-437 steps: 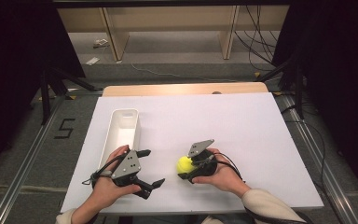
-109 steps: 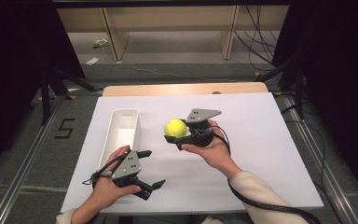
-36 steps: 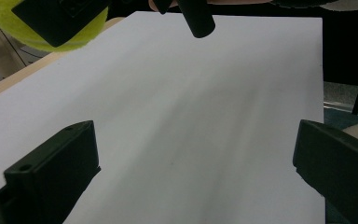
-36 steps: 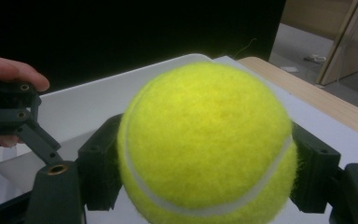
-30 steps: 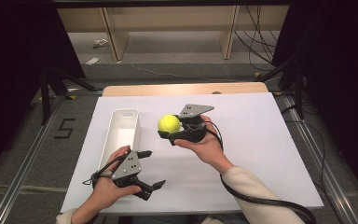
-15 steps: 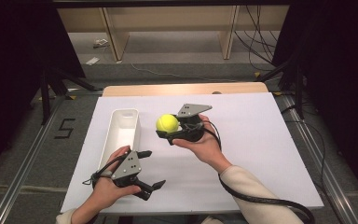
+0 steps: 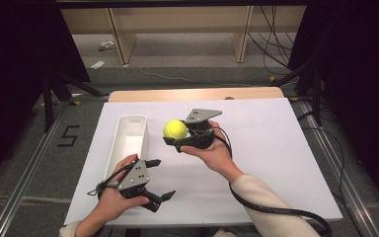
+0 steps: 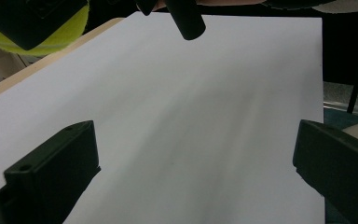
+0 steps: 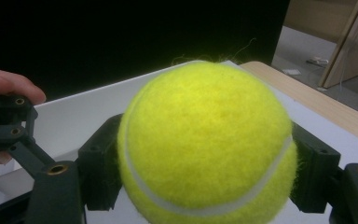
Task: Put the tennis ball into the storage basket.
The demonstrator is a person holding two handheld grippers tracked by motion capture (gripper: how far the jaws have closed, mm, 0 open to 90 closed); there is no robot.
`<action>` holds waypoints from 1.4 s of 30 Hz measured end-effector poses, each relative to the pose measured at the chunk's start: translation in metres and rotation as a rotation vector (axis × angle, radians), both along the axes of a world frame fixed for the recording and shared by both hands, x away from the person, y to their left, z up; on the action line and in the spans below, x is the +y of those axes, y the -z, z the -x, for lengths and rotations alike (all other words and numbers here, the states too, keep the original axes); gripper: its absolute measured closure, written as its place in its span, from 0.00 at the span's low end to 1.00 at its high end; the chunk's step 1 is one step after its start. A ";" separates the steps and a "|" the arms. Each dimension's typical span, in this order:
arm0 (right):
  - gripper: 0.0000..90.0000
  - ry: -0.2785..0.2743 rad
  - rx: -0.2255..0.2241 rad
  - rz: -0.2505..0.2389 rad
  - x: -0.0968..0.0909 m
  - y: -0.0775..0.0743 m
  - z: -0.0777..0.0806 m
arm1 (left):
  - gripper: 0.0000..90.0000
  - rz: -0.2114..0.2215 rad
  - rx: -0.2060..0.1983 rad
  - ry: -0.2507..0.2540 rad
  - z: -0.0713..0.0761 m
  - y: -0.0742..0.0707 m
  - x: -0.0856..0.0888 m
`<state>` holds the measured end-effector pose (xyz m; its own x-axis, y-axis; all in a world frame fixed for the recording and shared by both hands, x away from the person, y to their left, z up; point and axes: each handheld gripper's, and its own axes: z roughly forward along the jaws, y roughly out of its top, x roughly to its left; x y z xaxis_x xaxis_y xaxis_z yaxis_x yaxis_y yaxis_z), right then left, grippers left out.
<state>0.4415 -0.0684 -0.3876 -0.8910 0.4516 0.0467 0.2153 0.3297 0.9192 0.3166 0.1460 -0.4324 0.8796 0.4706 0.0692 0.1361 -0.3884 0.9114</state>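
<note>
Overhead, white table (image 7: 276, 148), grey floor (image 7: 177, 54), wooden shelving (image 7: 177, 19)

Fuzzy yellow felt on the tennis ball (image 9: 205, 144), a smooth white seam curving round it. The right gripper (image 7: 177, 143) looks matt black plastic with brass-coloured inserts. The white tray (image 7: 128, 140) reads as smooth plastic, the table sheet (image 7: 271, 148) matt white, its far edge (image 7: 192, 94) pale wood.

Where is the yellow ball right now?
In the high view the tennis ball is clamped in the right gripper, held above the white table just right of the long white bin.
</note>
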 end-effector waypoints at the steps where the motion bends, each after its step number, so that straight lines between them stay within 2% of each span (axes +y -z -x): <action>1: 0.30 0.000 -0.001 0.002 0.000 0.000 0.000 | 0.00 0.000 0.000 0.001 0.000 0.000 0.000; 42: 0.30 0.002 0.006 0.011 0.011 0.001 -0.005 | 0.00 -0.003 -0.001 0.004 0.000 0.000 -0.001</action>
<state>0.4466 -0.0572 -0.3882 -0.8896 0.4543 0.0467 0.2214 0.3397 0.9141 0.3162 0.1454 -0.4324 0.8812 0.4672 0.0714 0.1339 -0.3916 0.9104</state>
